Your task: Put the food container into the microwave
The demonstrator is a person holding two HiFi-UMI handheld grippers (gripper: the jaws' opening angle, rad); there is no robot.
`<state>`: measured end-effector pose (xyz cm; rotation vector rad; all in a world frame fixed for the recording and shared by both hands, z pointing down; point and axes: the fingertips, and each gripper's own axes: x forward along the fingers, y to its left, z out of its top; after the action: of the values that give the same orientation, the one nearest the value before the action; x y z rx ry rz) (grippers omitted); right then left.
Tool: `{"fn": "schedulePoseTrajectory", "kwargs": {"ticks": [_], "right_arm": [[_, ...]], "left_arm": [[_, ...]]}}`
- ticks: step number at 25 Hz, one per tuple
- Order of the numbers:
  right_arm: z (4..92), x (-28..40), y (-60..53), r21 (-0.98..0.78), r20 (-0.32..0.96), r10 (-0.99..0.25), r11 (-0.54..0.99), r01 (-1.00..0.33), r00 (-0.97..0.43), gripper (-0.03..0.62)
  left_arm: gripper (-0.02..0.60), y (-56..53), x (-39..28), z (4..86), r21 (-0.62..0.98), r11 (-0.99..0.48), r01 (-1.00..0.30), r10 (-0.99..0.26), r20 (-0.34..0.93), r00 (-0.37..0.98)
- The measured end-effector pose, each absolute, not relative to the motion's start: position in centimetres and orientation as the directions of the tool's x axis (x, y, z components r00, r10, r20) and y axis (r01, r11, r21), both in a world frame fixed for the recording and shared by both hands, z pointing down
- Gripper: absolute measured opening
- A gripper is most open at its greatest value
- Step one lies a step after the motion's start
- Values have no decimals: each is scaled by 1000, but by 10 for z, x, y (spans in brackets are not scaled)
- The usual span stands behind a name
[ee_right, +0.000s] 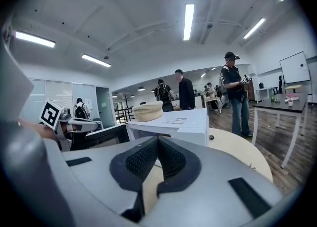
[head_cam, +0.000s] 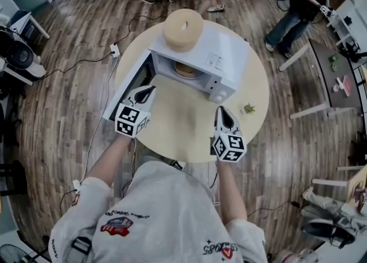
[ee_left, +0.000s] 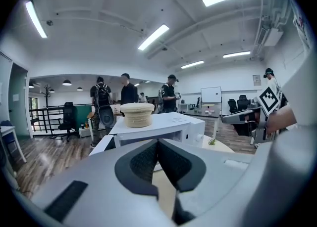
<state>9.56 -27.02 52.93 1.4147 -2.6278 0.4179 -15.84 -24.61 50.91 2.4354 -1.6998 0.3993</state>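
Round office tabletop (head_cam: 189, 124): the food container (head_cam: 185, 70) sits inside the microwave (head_cam: 221, 55), whose door (head_cam: 127, 87) stands open. It looks round and upright, with no long axis to read. Left gripper (head_cam: 147, 90) and right gripper (head_cam: 222, 112) hover in front, fingers closed and empty. A hard shove on the door could shake the basket (head_cam: 182, 28) off the top.

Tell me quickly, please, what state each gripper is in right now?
Left gripper: closed, holding nothing.
Right gripper: closed, holding nothing.
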Motion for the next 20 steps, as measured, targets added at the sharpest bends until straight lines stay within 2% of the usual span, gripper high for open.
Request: {"fn": "schedulePoseTrajectory", "kwargs": {"ticks": [6, 20], "right_arm": [[518, 94, -271, -134, 205, -804, 542, -829, -559, -9], [512, 95, -273, -114, 190, -798, 561, -820, -572, -9]], "left_arm": [[5, -245, -155, 499, -6, -349, -937, -907, 255, 336], [5, -251, -146, 503, 14, -354, -935, -906, 244, 346]]}}
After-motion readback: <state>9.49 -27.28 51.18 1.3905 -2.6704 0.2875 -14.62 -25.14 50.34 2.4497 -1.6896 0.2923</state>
